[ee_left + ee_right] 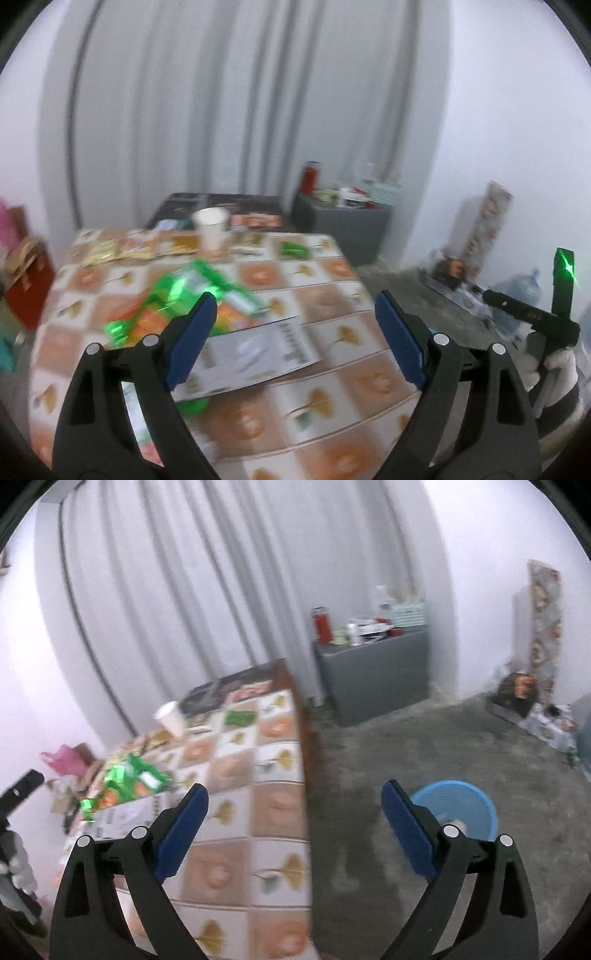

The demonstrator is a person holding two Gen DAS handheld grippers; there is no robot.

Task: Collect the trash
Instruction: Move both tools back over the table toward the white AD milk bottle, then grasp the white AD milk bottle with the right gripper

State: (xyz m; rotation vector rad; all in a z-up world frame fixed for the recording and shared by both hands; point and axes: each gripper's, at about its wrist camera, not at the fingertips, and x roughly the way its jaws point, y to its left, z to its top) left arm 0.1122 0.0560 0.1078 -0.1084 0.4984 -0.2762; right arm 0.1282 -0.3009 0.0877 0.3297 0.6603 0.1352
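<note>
Left claw was spread wide, nothing between the blue pads, hovering over the near half of the desk. Right claw was also wide apart and empty, straddling the desk's right edge with bare floor under its right finger.

Just past the left claw's left pad: a flat printed sheet lay on the desk, partly covered by a green-and-orange snack wrapper; frame was motion-blurred, so I couldn't read the print. Same wrapper showed left of the right claw in the right wrist view.

On the floor beside the desk, right behind the right claw's right finger, stood a blue bin with something pale inside.

Farther back on the desk: a small green packet, a row of yellowish packets and a white paper cup, upright near the far edge.

Beyond that, a grey cabinet with a red flask and clutter on top, against a white curtain.
</note>
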